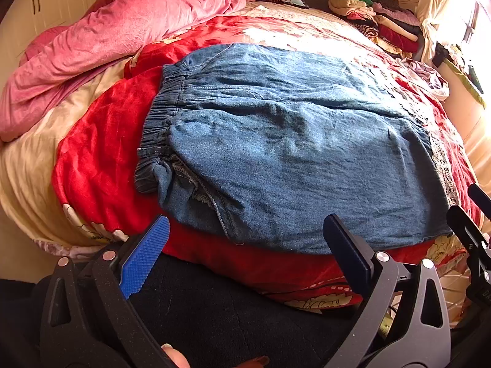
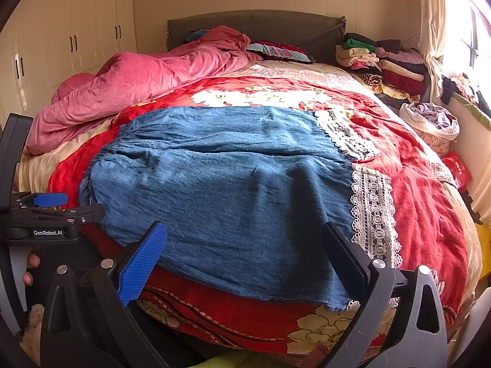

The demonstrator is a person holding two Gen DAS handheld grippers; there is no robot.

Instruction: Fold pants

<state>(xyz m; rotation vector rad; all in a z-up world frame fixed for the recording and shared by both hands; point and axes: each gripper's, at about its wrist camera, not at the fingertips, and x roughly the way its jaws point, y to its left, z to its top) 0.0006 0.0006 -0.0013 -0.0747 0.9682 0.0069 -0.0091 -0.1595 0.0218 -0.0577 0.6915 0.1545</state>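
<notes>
Blue denim pants (image 1: 285,150) lie flat across the red floral bedspread (image 1: 101,159), elastic waistband to the left and lace-trimmed leg ends (image 2: 373,211) to the right. They also show in the right wrist view (image 2: 221,193). My left gripper (image 1: 245,230) is open and empty, just off the near edge of the pants by the waist end. My right gripper (image 2: 244,236) is open and empty, over the near edge toward the leg end. The left gripper shows at the left edge of the right wrist view (image 2: 50,201).
A rumpled pink quilt (image 2: 138,86) lies at the bed's far left. A stack of folded clothes (image 2: 383,61) sits at the far right by the headboard. A bag of clothes (image 2: 432,119) rests at the bed's right edge. Wardrobes (image 2: 70,36) line the left wall.
</notes>
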